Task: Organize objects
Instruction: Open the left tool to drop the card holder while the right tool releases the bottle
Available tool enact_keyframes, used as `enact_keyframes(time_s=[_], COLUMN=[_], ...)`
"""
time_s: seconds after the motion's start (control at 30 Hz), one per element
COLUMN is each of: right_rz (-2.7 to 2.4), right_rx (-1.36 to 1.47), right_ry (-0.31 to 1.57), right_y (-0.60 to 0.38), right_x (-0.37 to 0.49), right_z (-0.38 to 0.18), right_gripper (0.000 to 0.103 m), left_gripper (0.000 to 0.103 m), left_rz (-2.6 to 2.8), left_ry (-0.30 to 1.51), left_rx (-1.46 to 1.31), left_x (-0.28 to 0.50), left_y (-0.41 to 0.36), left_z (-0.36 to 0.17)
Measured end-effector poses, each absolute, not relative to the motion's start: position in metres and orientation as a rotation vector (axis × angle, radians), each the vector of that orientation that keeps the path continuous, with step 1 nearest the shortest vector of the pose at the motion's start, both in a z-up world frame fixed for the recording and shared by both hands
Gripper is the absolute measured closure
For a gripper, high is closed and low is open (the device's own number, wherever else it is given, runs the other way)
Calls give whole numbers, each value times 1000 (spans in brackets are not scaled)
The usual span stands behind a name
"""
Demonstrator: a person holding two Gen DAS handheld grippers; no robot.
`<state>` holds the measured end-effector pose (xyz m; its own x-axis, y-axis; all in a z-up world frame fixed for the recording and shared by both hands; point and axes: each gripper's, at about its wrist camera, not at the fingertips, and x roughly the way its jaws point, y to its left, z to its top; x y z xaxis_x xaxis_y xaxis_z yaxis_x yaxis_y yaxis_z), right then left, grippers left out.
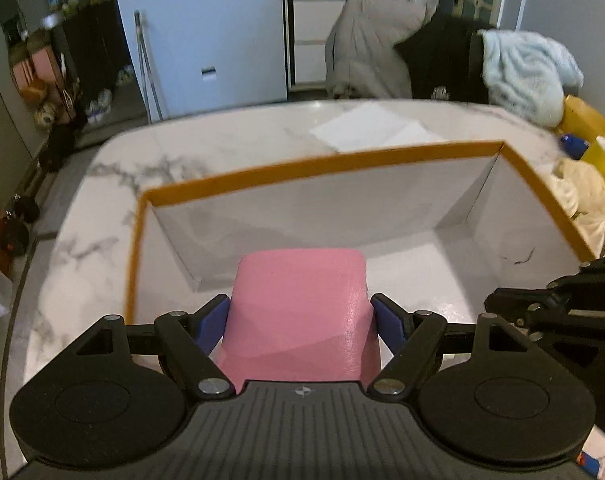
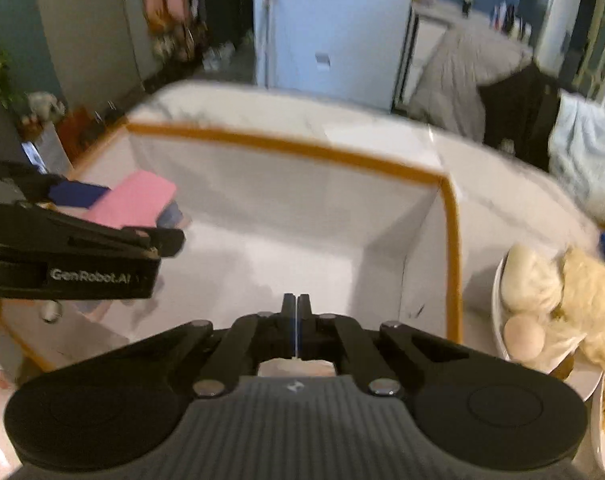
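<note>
My left gripper (image 1: 300, 322) clamps its blue pads on a pink block (image 1: 302, 304) above the white, orange-rimmed box (image 1: 322, 162) on the marble table (image 1: 114, 168), while my right gripper (image 2: 297, 304), jaws fully together and empty, hangs over the same box beside it.

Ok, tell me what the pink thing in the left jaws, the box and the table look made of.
Pink item: looks like smooth faux leather or plastic, with a faint pebbled sheen. Box: probably cardboard, with white folded walls and an orange rim. Table: glossy, grey-veined white marble, or marble-look.
</note>
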<state>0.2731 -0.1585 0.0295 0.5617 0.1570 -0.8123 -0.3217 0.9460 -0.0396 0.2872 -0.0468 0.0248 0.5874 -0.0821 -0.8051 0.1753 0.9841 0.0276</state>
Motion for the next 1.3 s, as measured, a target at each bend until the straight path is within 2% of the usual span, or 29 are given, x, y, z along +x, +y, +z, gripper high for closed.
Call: enact_keyframes(time_s=[0.3, 0.53, 0.57, 0.63, 0.67, 0.7, 1.03, 1.3], right_rz=[315, 314, 318, 322, 322, 322, 318, 317], right_rx=[-189, -228, -216, -192, -183, -180, -164, -150], right_ry=[990, 984, 959, 920, 911, 903, 802, 753], right_y=[-164, -162, -164, -167, -169, -169, -173, -175], right_x=[275, 269, 267, 265, 264, 263, 246, 218], right_z=[13, 18, 21, 28, 32, 35, 63, 83], right_gripper=[98, 96, 95, 87, 77, 73, 72, 65], left_gripper=[13, 12, 12, 12, 12, 12, 10, 10], left_rz=[-183, -187, -181, -168, -167, -167, -162, -176], left_ry=[1101, 1118, 1113, 1100, 1094, 1089, 949, 853], left_rx=[163, 147, 142, 130, 127, 122, 114, 127], left_x=[306, 303, 302, 303, 302, 301, 281, 243], left_y=[-65, -67, -66, -65, -64, -63, -61, -48], left_z=[10, 11, 11, 14, 16, 19, 62, 86])
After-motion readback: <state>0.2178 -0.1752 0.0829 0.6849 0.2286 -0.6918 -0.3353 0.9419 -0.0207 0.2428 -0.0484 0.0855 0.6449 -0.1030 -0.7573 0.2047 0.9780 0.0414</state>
